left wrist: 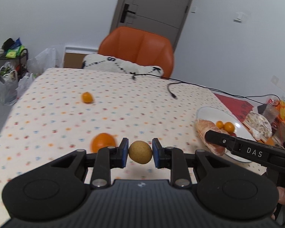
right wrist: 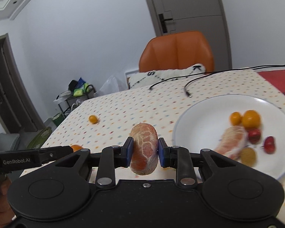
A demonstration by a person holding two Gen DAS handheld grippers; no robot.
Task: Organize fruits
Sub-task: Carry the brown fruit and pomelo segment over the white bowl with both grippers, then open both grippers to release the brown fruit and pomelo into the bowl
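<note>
Left gripper (left wrist: 140, 152): fingers (left wrist: 124, 152) clamped on a small round tan fruit (left wrist: 140, 152), held above the tabletop (left wrist: 70, 114) at the near edge. Blue pads pressed against both sides of the fruit. Just left of and beyond the left finger: an orange (left wrist: 103, 141), resting on the tabletop, blurred. Further away, left of centre: a small orange citrus (left wrist: 87, 97), alone on the dotted cloth.

Right gripper (right wrist: 144, 150): fingers (right wrist: 128, 151) clamped on a peeled grapefruit segment (right wrist: 144, 148), held upright, off the tabletop, just left of the white plate (right wrist: 199, 114). On the plate: a second peeled segment (right wrist: 231, 141), two yellow-orange cherry tomatoes (right wrist: 250, 118), two red cherry tomatoes (right wrist: 269, 144) and a small tan fruit (right wrist: 248, 156), all grouped on the right half, blurred.

Far side of the tabletop: black cable (right wrist: 188, 90) lying loose, red mat (right wrist: 277, 81) at the right corner. Beyond the far edge: orange chair (left wrist: 138, 45) with a white cushion (left wrist: 121, 65).
</note>
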